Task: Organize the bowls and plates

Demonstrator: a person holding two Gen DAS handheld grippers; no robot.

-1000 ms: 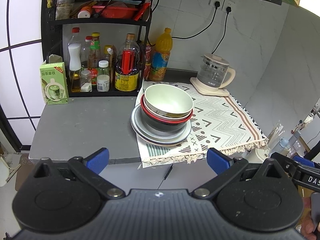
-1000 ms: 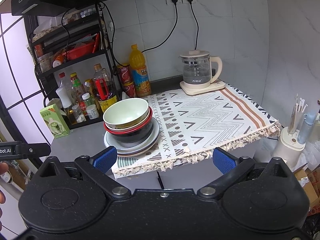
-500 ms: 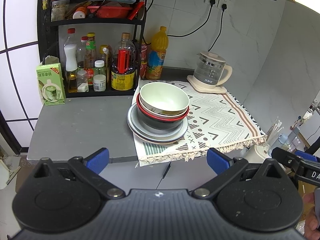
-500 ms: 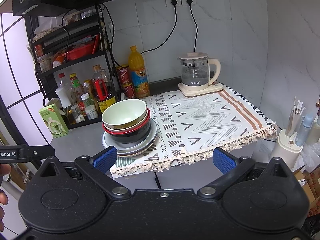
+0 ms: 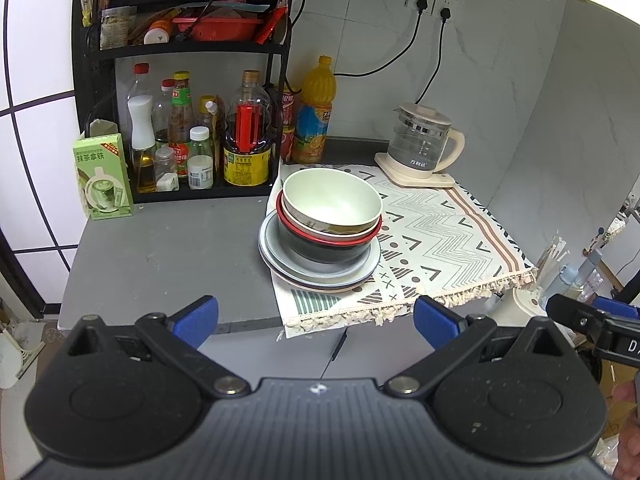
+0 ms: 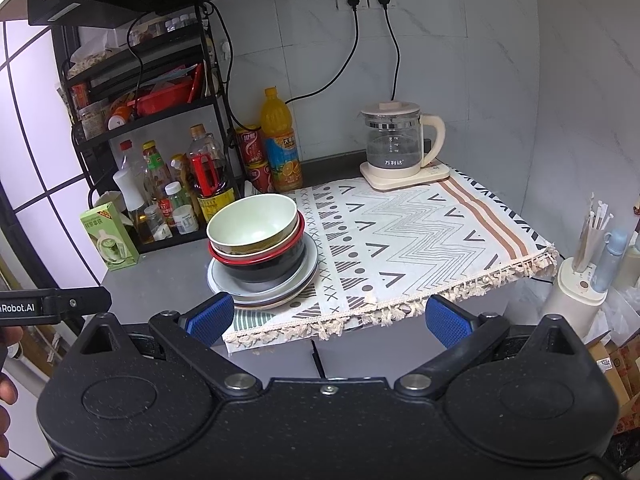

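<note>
Jaws of the left gripper (image 5: 316,318) and right gripper (image 6: 330,318) are spread wide, nothing held, short of the counter (image 5: 160,248). Beyond them, nested bowls (image 5: 330,216) are stacked on plates (image 5: 280,256) at the patterned cloth's (image 5: 440,240) left edge. Farther back, a kettle (image 5: 420,144) and bottle rack (image 5: 96,80) are seen.

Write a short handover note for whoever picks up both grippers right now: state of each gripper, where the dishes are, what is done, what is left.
Left gripper: open, empty, short of the counter edge.
Right gripper: open, empty, also back from the counter.
Dishes: pale green bowl sits tilted in the red-rimmed black bowl, on stacked plates at the patterned cloth's left edge.
Done: nothing is gripped.
Left: whatever sorting is wanted; probably lift the top bowl first.
</note>
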